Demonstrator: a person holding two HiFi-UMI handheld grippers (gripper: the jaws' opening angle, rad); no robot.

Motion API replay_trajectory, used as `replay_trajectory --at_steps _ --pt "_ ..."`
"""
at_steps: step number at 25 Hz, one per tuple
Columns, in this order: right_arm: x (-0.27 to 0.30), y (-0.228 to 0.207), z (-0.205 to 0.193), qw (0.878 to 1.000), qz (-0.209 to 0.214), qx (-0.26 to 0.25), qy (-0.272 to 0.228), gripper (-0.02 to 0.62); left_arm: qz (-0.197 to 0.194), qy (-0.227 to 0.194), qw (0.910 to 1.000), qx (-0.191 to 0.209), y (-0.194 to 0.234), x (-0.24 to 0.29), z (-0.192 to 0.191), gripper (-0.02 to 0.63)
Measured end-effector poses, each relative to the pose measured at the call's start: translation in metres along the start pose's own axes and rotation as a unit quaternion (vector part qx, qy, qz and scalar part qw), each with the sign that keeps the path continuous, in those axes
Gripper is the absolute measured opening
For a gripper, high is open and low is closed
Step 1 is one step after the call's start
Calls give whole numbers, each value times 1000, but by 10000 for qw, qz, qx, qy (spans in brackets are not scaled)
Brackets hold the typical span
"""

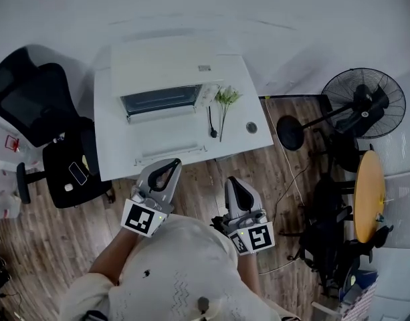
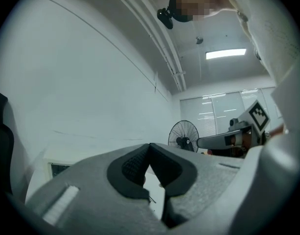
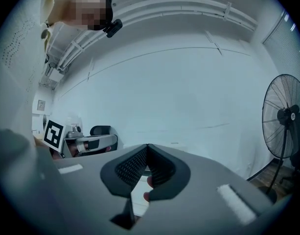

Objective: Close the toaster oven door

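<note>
**Toaster oven** (image 1: 166,65) — white, rigid box on the worktop (image 1: 241,105), ahead of both hand-held grippers.

**Door** (image 1: 168,136): dropped open, about level. Its handle bar (image 1: 171,156) lies just beyond the left hand-held gripper (image 1: 170,166), and its long axis runs crosswise to it.

**Handling (judged)**: stiff, light, hinged at the far edge — lift from under the handle.

**Jaws**: left and right hand-held gripper (image 1: 233,184) both together, empty.

White toaster oven (image 1: 171,65) on white table (image 1: 108,146), door (image 1: 168,136) dropped flat — open, dark cavity showing.
</note>
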State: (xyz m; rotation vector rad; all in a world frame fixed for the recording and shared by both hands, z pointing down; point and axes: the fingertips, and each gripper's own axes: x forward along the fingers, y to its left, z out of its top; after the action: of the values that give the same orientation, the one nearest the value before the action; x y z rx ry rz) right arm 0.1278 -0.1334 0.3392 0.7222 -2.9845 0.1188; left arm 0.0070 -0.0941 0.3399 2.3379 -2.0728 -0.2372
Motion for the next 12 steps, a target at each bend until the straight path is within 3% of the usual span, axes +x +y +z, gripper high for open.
replay_trajectory --at_steps 12 --pt "83 23 2 9982 565 -171 57 9 603 -25 9981 120 80 -12 8 3"
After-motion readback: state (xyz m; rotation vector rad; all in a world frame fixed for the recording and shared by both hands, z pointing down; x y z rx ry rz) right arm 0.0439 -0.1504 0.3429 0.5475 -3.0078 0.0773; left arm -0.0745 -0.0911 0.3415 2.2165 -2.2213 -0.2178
